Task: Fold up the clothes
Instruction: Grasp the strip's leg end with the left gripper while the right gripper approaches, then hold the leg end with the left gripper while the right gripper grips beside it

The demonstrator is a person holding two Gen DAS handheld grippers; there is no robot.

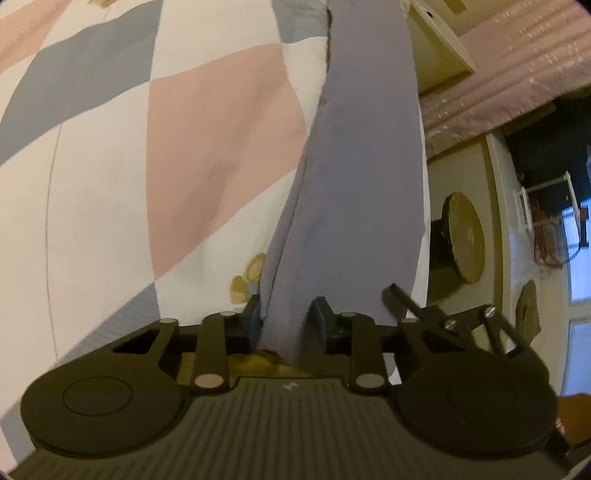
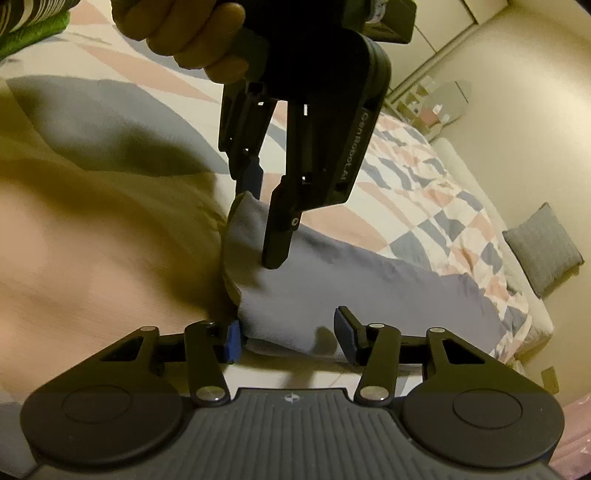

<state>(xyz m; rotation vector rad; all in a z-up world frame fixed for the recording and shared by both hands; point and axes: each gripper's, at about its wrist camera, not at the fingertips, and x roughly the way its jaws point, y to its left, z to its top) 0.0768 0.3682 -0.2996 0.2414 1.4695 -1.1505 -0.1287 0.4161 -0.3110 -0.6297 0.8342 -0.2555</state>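
Note:
A grey-lavender garment lies stretched along the patchwork bedspread. My left gripper is shut on one end of it, and the cloth runs away from the jaws in a long band. In the right wrist view the same garment lies on the bed, and the left gripper comes down from above and pinches its raised corner. My right gripper is open, its blue-padded fingers on either side of the garment's near edge, not closed on it.
The bed's edge and a cream wall lie to the right. A grey cushion lies beside the bed. Round woven mats and pink curtains are off the bed. A person's hand holds the left gripper.

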